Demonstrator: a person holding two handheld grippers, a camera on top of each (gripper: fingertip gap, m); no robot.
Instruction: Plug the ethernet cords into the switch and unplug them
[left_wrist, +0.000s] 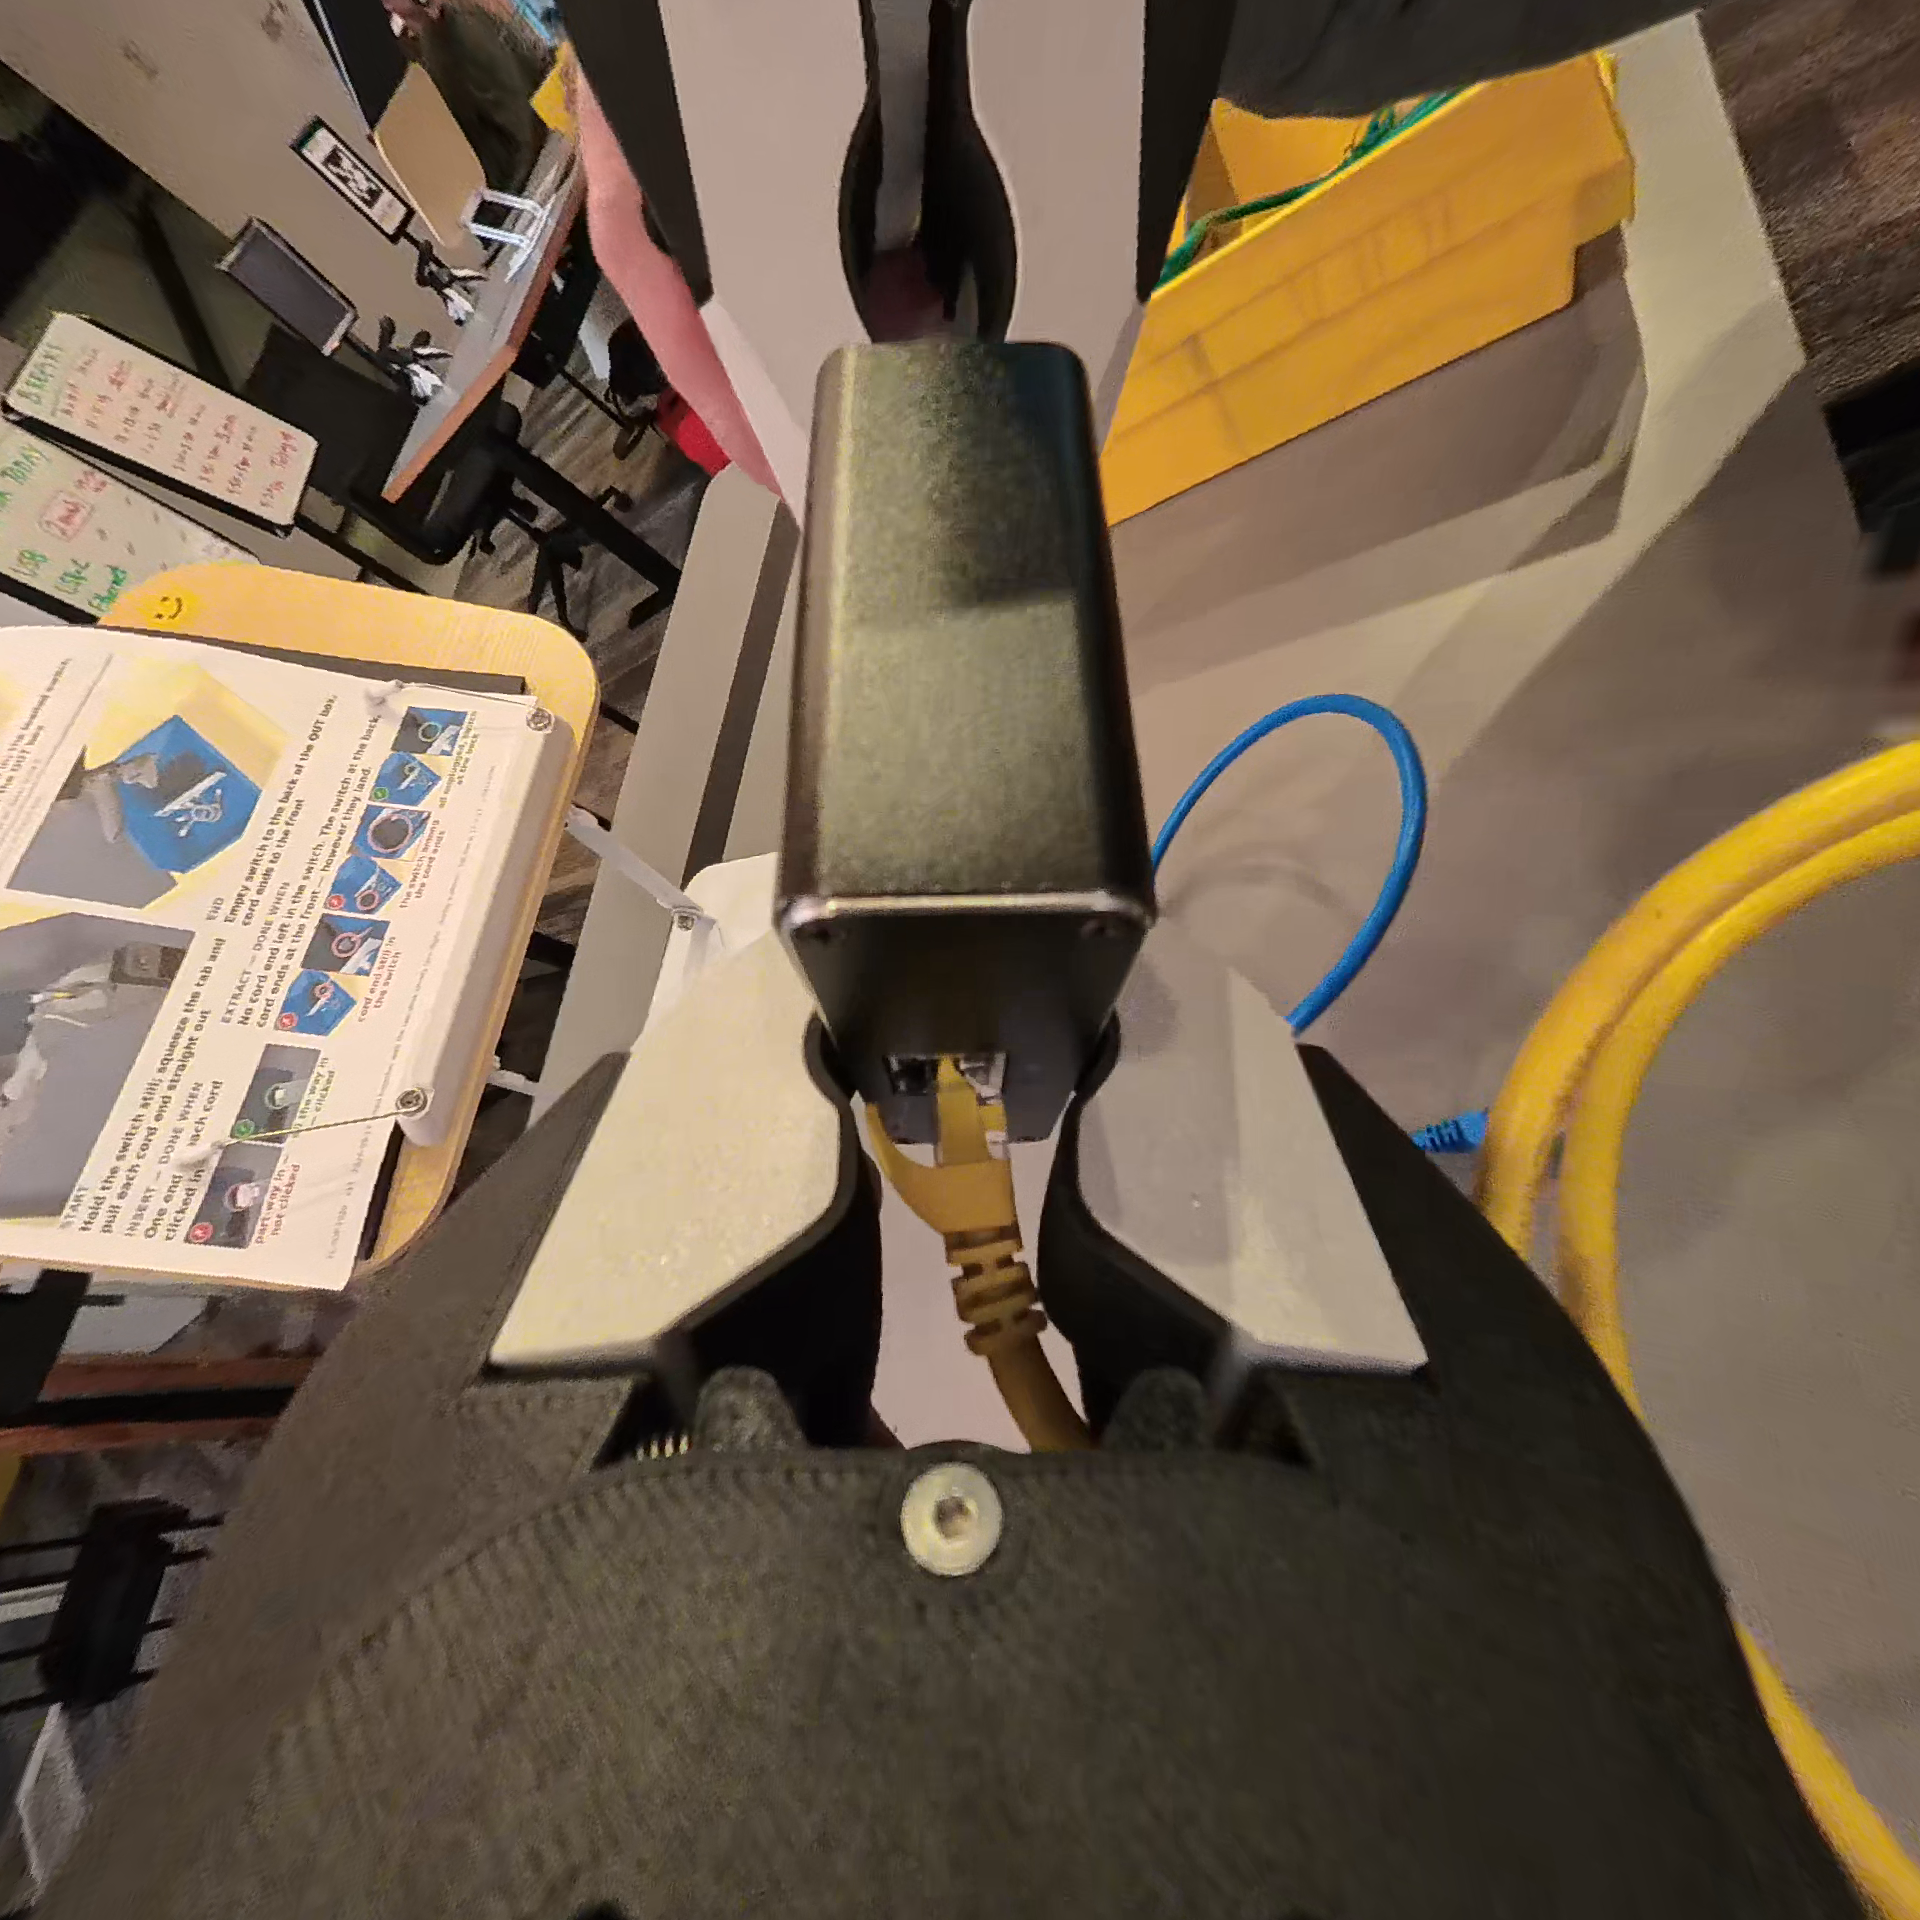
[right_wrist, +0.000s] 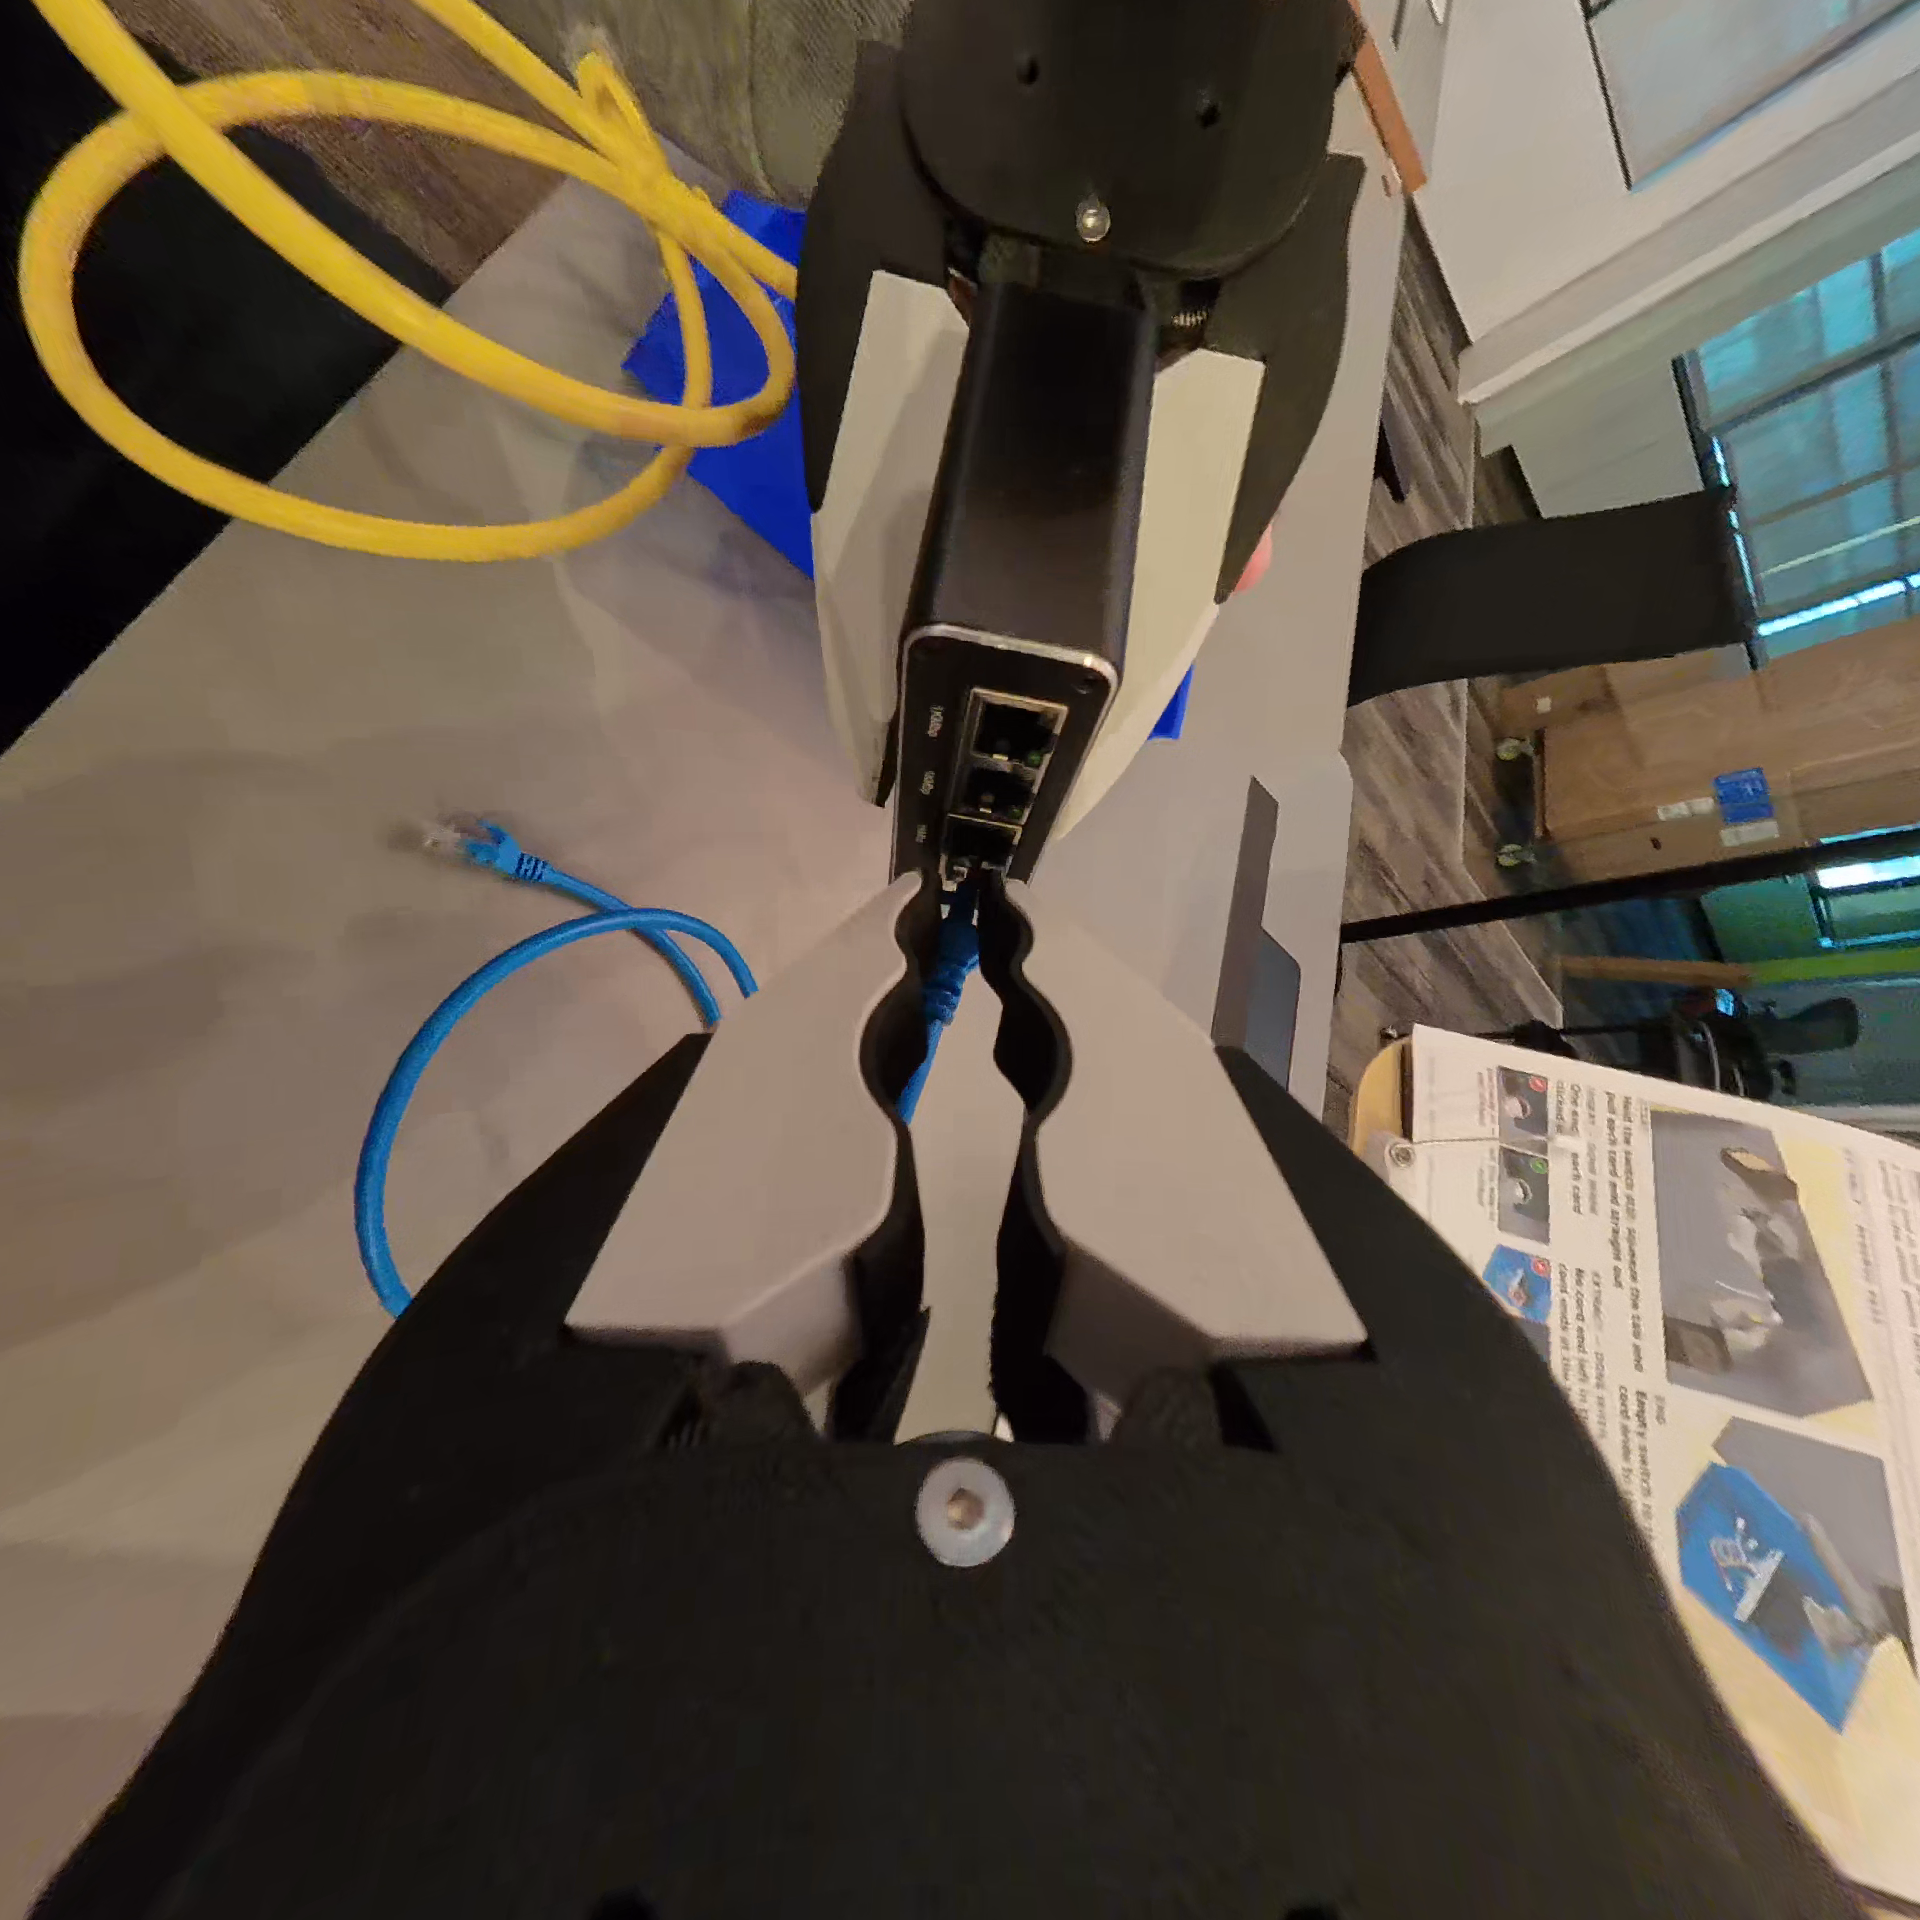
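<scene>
Black-bodied and filling the lower frame, the left gripper (left_wrist: 966, 1060) has its pale fingers clamped on the near end of the switch (left_wrist: 956, 644), a plain black metal box held up off the grey worktop (right_wrist: 312, 727) and showing no brand mark on the sides in view. Opposite it, the right gripper (right_wrist: 958, 899) faces the switch's other end, its jaws nearly together and pinching the boot of the blue cord (right_wrist: 940, 997) right at the lowest of three stacked ports; whether that plug is fully seated cannot be told. Small pale print sits beside those ports, too blurred to make out. An instruction sheet (left_wrist: 208, 935) with printed text, photos and red and green marks stands on a rounded wooden board just off the worktop's edge. A yellow bin (left_wrist: 1382, 291) sits on the worktop past the switch in the left wrist view, and whiteboards (left_wrist: 156, 436) with coloured handwriting stand well beyond the edge. The yellow cord (left_wrist: 982, 1247) is plugged into the switch's near face and runs back between the left fingers; its slack loops wide over the worktop. The blue cord's slack curls on the worktop, its loose plug (right_wrist: 488, 847) lying clear of both grippers.
</scene>
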